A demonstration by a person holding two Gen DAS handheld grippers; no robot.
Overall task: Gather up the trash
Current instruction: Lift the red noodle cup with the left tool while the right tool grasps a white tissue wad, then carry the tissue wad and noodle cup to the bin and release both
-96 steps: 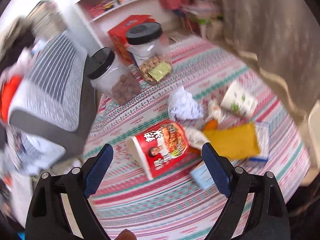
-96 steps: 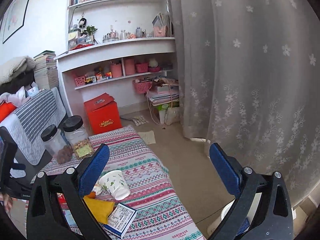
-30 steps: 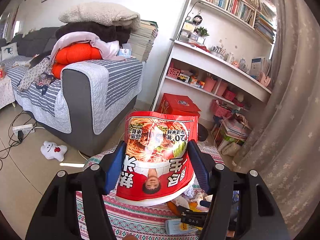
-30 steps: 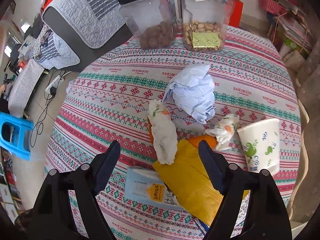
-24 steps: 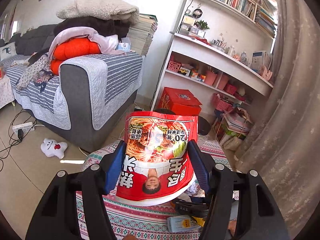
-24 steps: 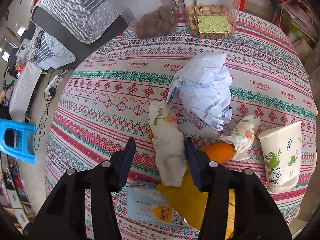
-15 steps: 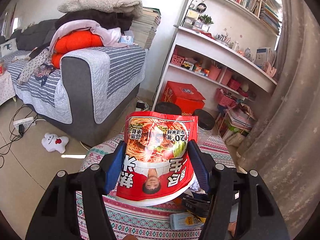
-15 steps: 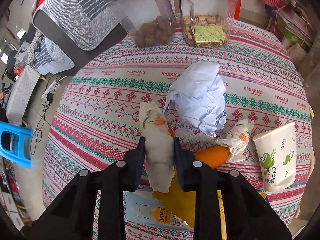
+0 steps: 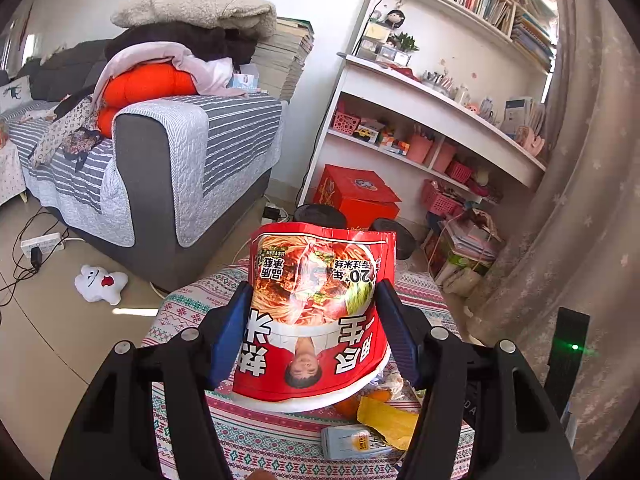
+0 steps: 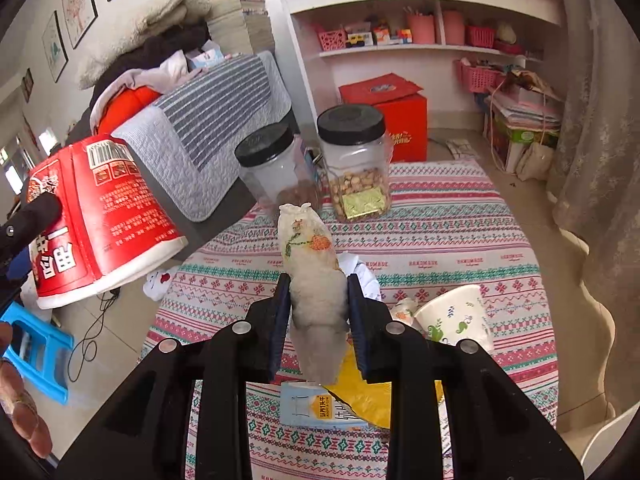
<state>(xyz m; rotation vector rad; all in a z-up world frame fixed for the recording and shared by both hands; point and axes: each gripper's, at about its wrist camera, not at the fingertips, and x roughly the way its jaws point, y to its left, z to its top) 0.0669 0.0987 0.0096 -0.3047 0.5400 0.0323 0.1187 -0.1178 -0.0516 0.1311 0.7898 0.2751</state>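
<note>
Right claw (image 10: 315,308), apart before, now clamps the crumpled wrapper (image 10: 310,256), apparently lifted; left claw (image 9: 312,336) still grips noodle cup (image 9: 316,312).

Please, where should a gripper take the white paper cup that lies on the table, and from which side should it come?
Both grippers are full now. The paper cup lies tipped on the table, mouth towards the jars. Probably best is to come from above and close across its side wall near the middle; the thin wall dents, so squeeze gently.
</note>
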